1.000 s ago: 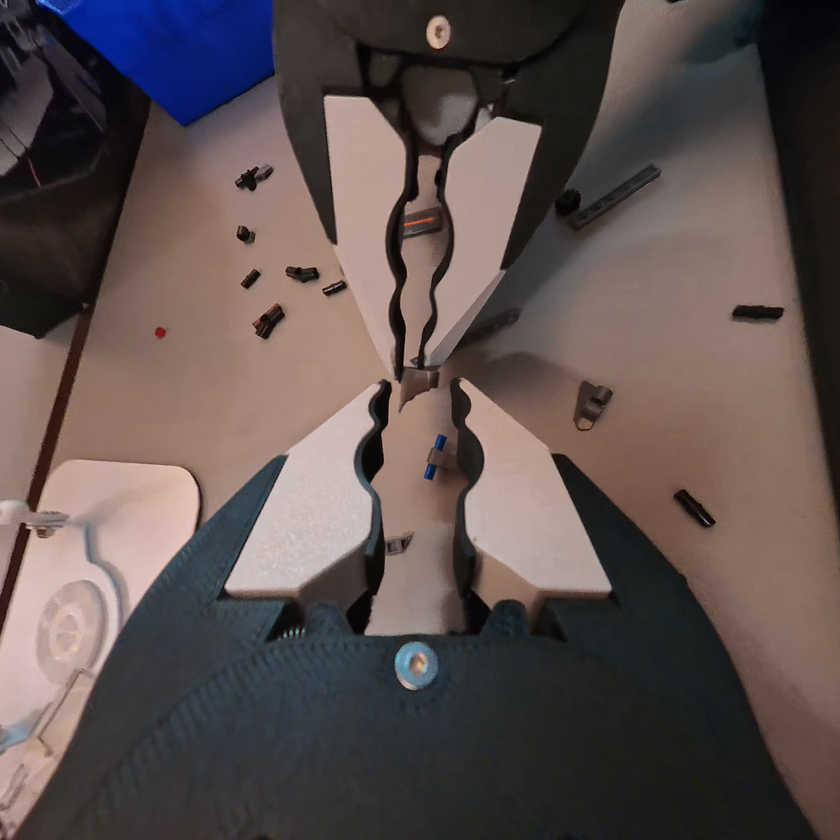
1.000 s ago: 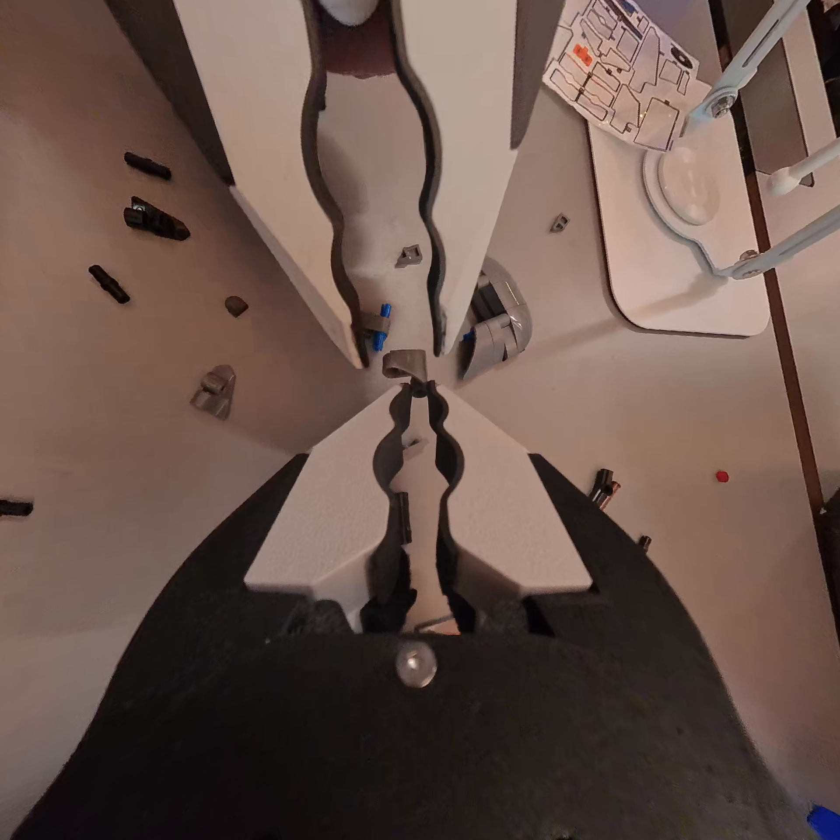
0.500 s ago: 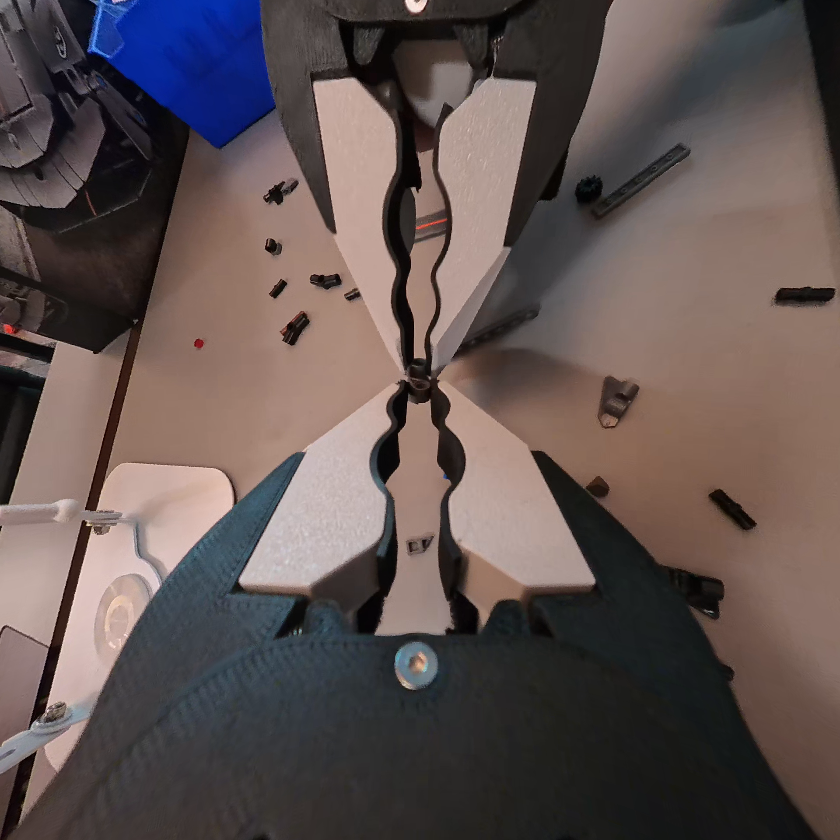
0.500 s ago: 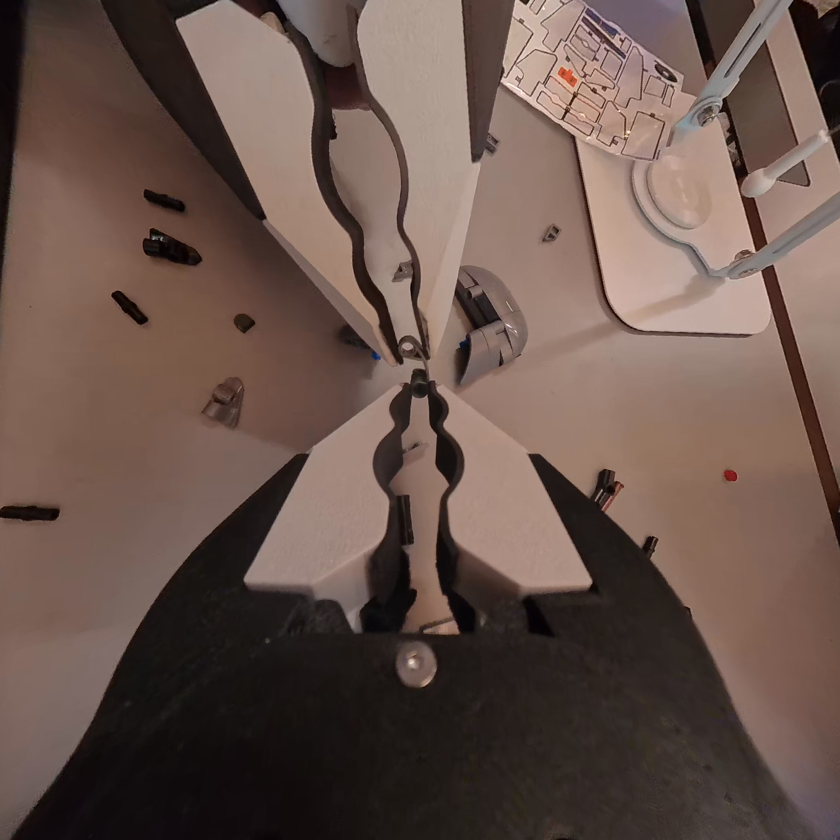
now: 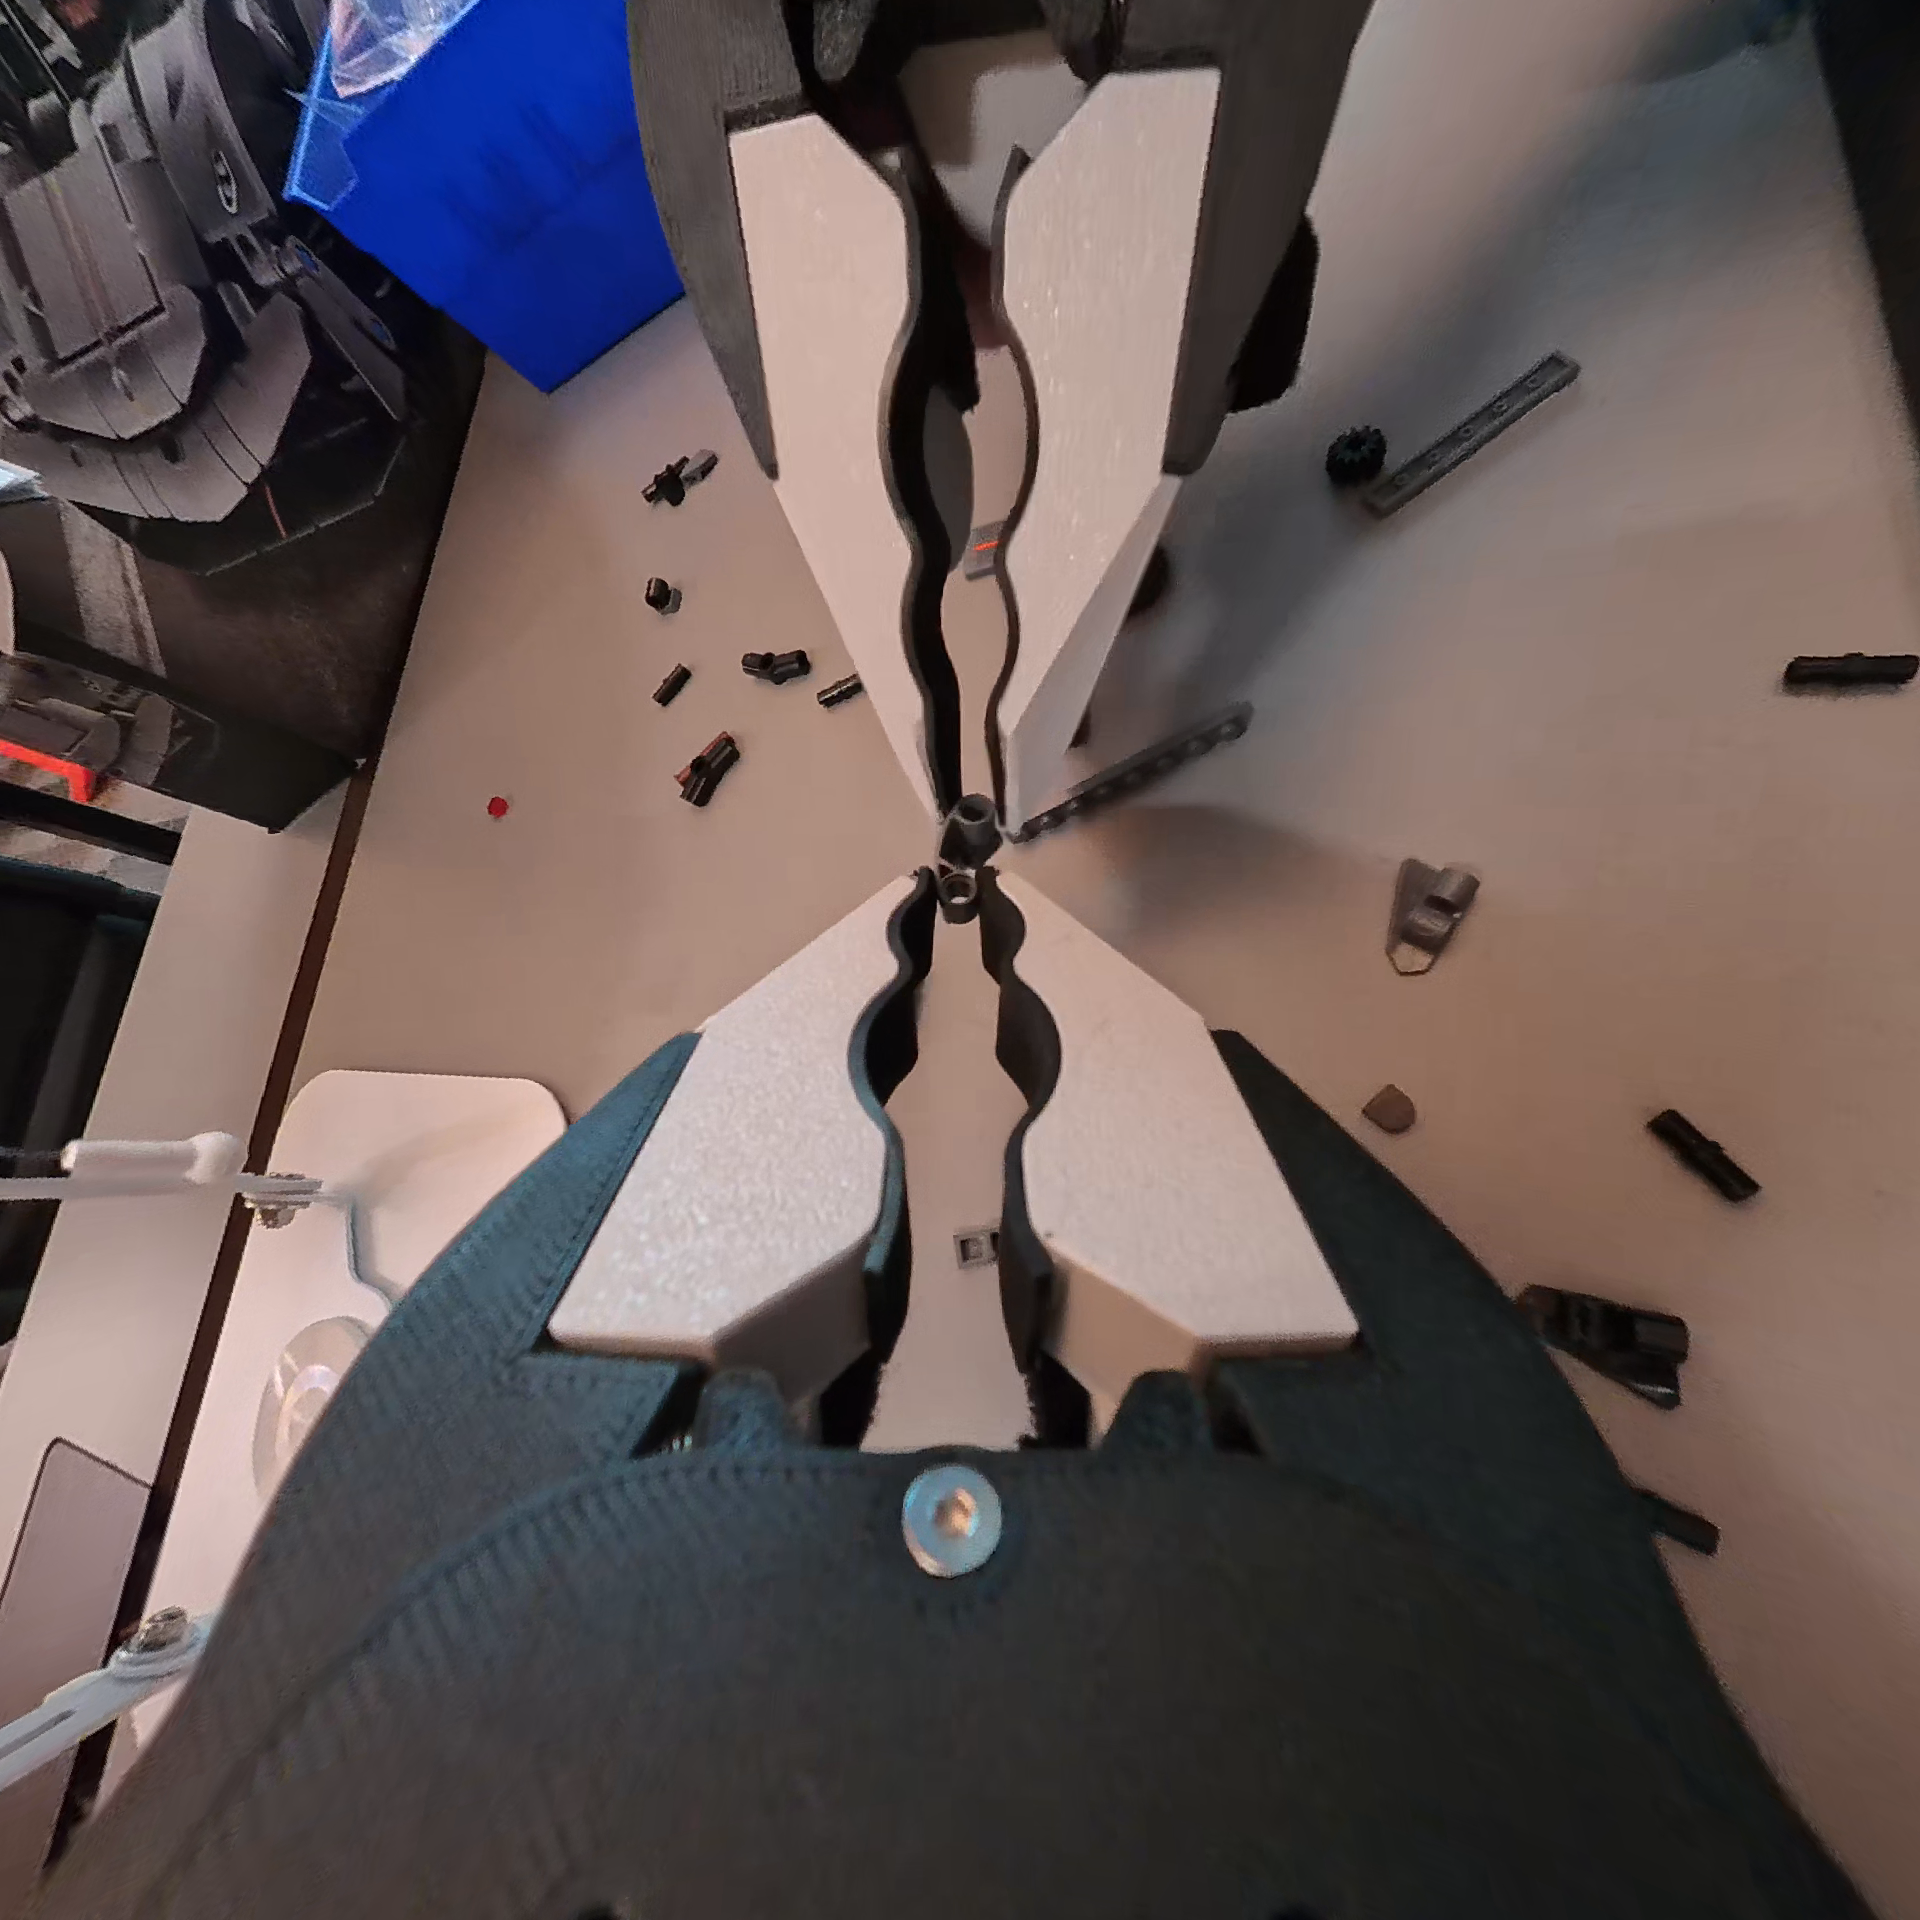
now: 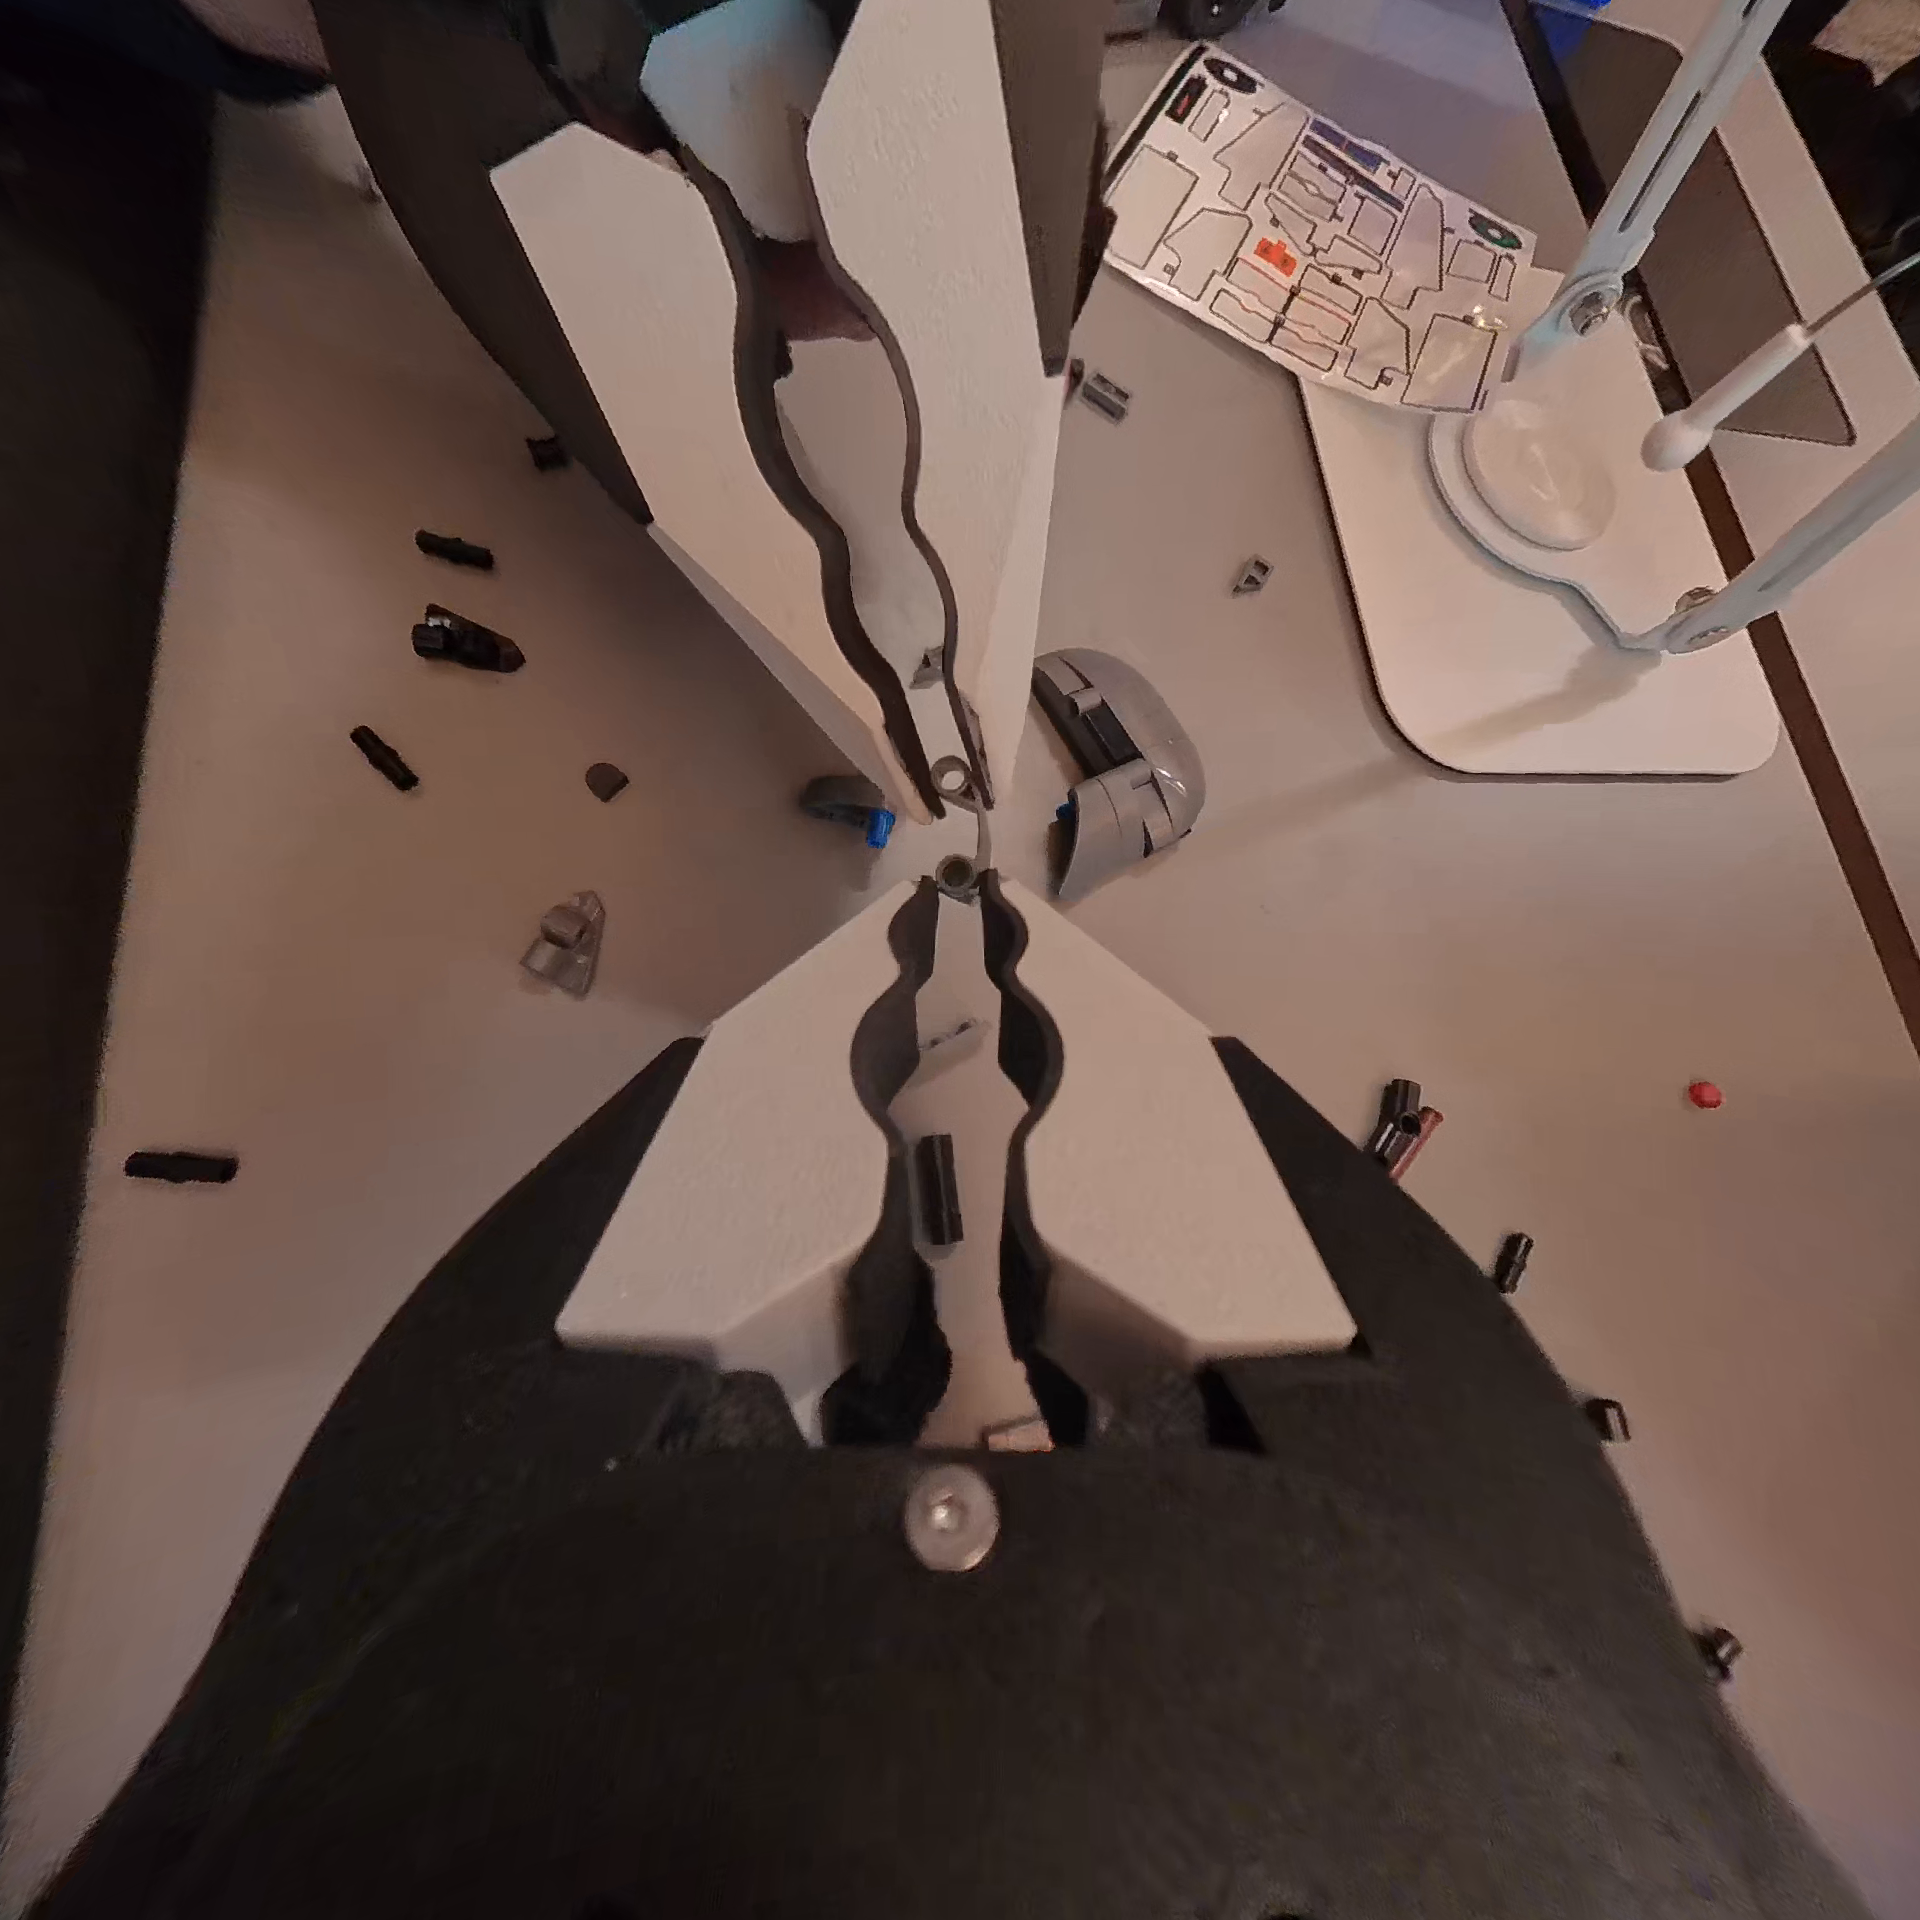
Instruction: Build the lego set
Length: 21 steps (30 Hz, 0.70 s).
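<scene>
Above the middle of the table (image 5: 1558,935), your two claws meet tip to tip. Your left claw (image 5: 958,891) is pinched on a small grey curved piece (image 6: 964,790), and your right claw (image 6: 954,876) is clamped on a dark pin (image 5: 971,826). The pin sits dead ahead of the left tips, touching or nearly so, its long axis running along the line between the claws, so the join looks like a straight push. One piece per claw. Loose on the table: one red stud (image 5: 498,806), one grey half-built shell (image 6: 1127,764), two grey beams, and several black pins.
</scene>
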{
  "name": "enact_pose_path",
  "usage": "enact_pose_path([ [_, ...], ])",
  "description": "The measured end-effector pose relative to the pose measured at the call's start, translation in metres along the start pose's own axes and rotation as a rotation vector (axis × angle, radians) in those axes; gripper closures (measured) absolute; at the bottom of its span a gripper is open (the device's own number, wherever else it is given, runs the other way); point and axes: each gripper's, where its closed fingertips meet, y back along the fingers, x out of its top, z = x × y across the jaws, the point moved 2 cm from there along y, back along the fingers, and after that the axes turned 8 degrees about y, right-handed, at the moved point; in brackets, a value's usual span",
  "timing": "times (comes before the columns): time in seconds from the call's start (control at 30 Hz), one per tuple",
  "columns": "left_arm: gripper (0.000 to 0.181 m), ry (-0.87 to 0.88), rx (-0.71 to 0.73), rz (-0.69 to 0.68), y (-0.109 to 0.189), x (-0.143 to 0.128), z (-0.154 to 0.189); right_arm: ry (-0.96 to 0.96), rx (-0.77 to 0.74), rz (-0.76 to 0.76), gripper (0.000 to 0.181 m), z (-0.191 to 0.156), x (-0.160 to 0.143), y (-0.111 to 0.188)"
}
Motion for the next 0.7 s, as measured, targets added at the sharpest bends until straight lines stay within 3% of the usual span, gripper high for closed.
enact_pose_path([
  [0.4, 0.175, -0.195, 0.014, 0.109, 0.019, 0.024, 0.014, -0.198, 0.214, 0.197, 0.153, -0.011, 0.010, 0.010],
  [0.53, 0.175, -0.224, 0.013, 0.126, 0.022, 0.027, 0.018, -0.203, 0.263, 0.247, 0.161, -0.016, 0.017, 0.013],
  [0.7, 0.175, -0.190, 0.014, 0.126, 0.021, 0.024, 0.013, -0.178, 0.213, 0.231, 0.166, -0.012, 0.017, 0.012],
])
